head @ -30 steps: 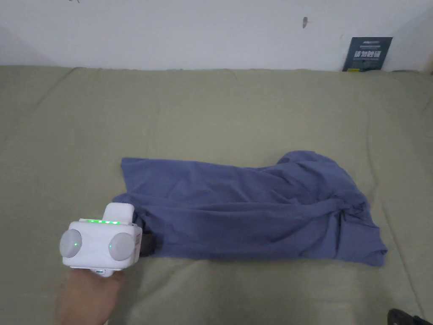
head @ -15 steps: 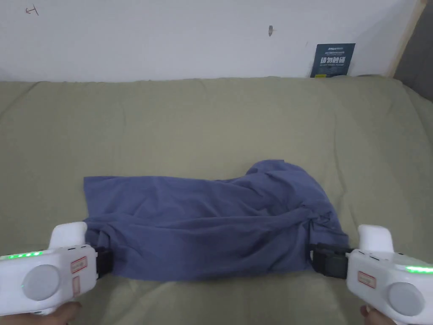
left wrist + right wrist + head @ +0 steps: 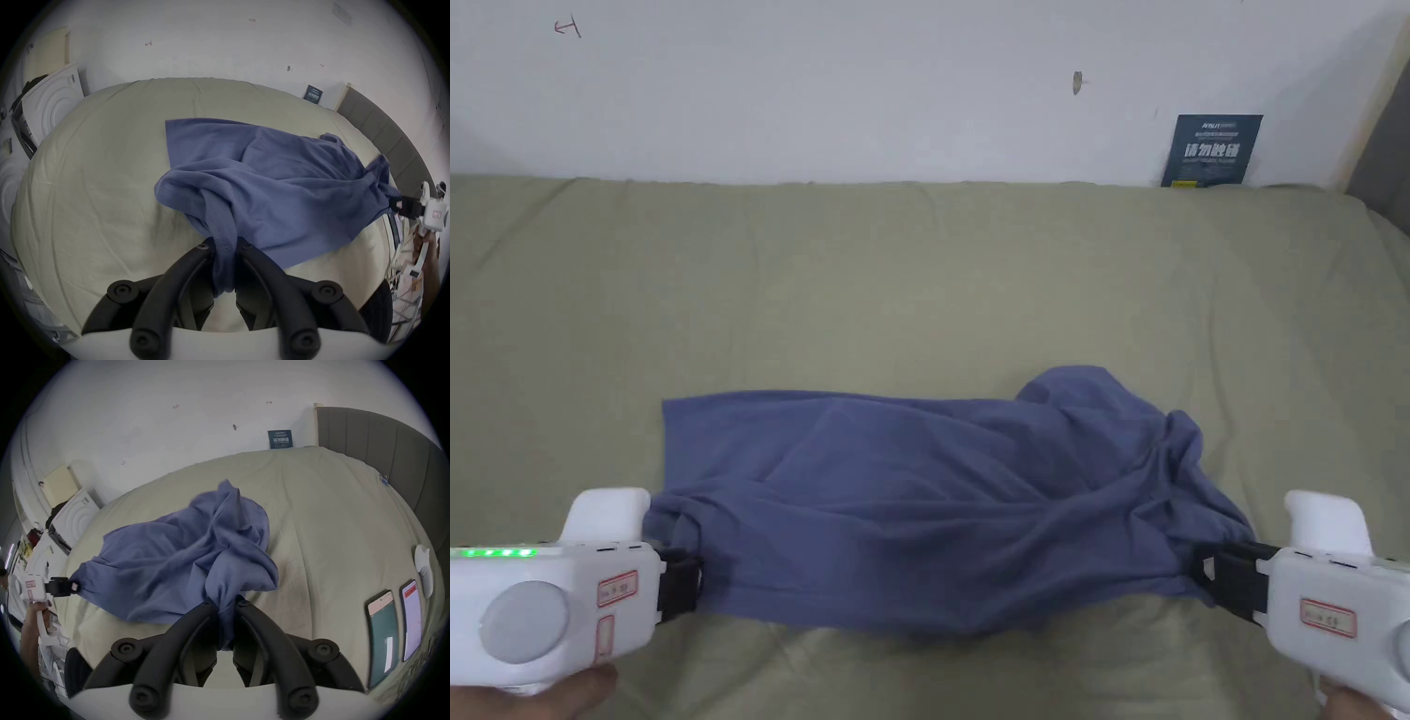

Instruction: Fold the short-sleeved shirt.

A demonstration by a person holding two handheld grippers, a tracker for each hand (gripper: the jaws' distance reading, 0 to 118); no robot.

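Note:
A blue short-sleeved shirt (image 3: 937, 506) lies crumpled across the olive bed sheet (image 3: 919, 281), its near edge lifted between both grippers. My left gripper (image 3: 696, 586) is shut on the shirt's near left corner; in the left gripper view the black jaws pinch a bunched hem (image 3: 225, 246). My right gripper (image 3: 1207, 579) is shut on the near right corner, and in the right gripper view the cloth (image 3: 226, 603) is squeezed between its jaws. The far edge of the shirt (image 3: 243, 151) still rests on the bed. The shirt's right side is heaped in folds (image 3: 231, 518).
A dark sign (image 3: 1211, 150) leans on the white wall at the bed's far right. A grey padded headboard (image 3: 389, 457) runs along the right side. Two phones (image 3: 394, 628) and a white device (image 3: 423, 569) lie on the bed's right edge. White appliances (image 3: 48, 104) stand to the left.
The right gripper has come into view and taken the shirt's near right corner. Both grippers now hold the near edge, and the cloth is pulled wider between them.

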